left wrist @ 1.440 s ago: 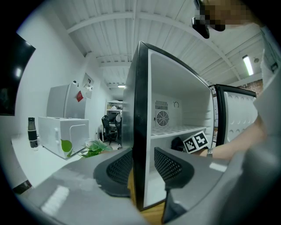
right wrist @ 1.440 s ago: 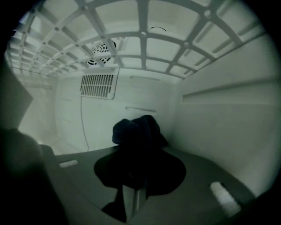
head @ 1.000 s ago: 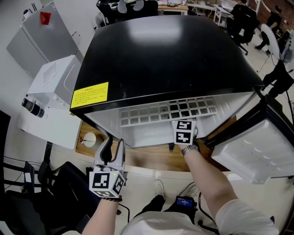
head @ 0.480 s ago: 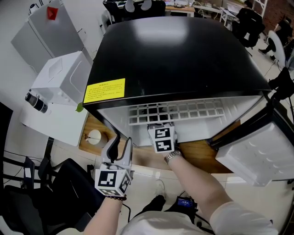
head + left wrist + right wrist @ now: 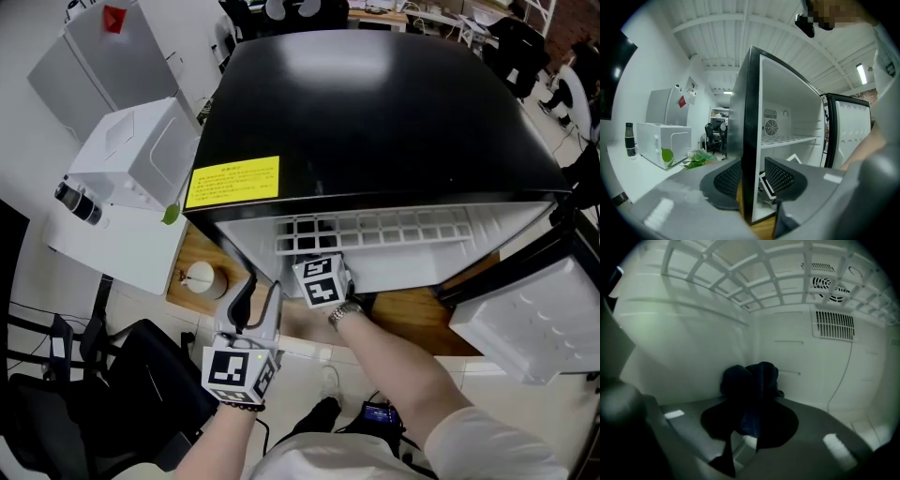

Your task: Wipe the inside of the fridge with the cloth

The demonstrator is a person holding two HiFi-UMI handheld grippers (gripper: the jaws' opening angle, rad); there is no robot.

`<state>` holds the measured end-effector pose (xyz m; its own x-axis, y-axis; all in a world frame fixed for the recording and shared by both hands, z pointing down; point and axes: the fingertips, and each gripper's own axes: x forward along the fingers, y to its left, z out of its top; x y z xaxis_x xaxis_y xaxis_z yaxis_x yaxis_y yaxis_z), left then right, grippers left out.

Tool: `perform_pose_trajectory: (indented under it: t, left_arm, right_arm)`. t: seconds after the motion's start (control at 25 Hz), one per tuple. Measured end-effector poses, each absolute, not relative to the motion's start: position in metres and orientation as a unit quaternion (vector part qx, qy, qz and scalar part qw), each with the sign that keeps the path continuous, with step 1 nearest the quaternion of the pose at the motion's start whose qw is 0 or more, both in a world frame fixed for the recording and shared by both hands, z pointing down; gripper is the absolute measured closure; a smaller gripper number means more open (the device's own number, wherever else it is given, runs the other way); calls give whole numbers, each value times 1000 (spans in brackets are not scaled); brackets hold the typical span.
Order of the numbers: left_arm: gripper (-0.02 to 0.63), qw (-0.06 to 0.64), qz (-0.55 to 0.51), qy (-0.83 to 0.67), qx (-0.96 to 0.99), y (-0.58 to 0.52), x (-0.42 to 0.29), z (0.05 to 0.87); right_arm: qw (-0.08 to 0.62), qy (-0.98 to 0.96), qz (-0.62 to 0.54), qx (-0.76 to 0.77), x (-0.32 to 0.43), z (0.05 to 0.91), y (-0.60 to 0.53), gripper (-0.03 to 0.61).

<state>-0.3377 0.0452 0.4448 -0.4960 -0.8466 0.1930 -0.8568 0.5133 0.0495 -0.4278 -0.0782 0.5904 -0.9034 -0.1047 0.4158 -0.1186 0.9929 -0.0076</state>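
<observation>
The black fridge point(image 5: 375, 112) stands with its door point(image 5: 534, 319) swung open to the right. My right gripper point(image 5: 750, 401) is inside the lower compartment, under the white wire shelf point(image 5: 375, 230), and is shut on a dark blue cloth point(image 5: 751, 385). The cloth bunches against the back left corner of the white liner. From the head view only the right gripper's marker cube point(image 5: 319, 279) shows. My left gripper point(image 5: 253, 298) hangs outside, in front of the fridge's left front edge point(image 5: 749, 140), open with nothing held.
A white appliance point(image 5: 131, 159) and a dark bottle point(image 5: 75, 204) sit on the counter left of the fridge. The fridge rests on a wooden platform point(image 5: 403, 323) with a small round white thing point(image 5: 200, 279) on it. A fan vent point(image 5: 828, 284) is in the back wall.
My right gripper has slid left along the lower compartment, from right of centre to the left side, with the cloth in it. The left gripper has stayed put.
</observation>
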Motion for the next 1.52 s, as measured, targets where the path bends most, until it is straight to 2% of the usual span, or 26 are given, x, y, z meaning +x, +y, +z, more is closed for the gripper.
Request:
perform_pose_trajectory:
  t: [0.48,1.52]
  left_arm:
    - [468,95,26,-865,493,46,-338,445]
    - [468,94,21,-870,484,46,-339,446]
  right_arm:
    - [253,-963,2,91,-416,608,-102,492]
    - [271,-945,-4,184,-351,604,-199,492]
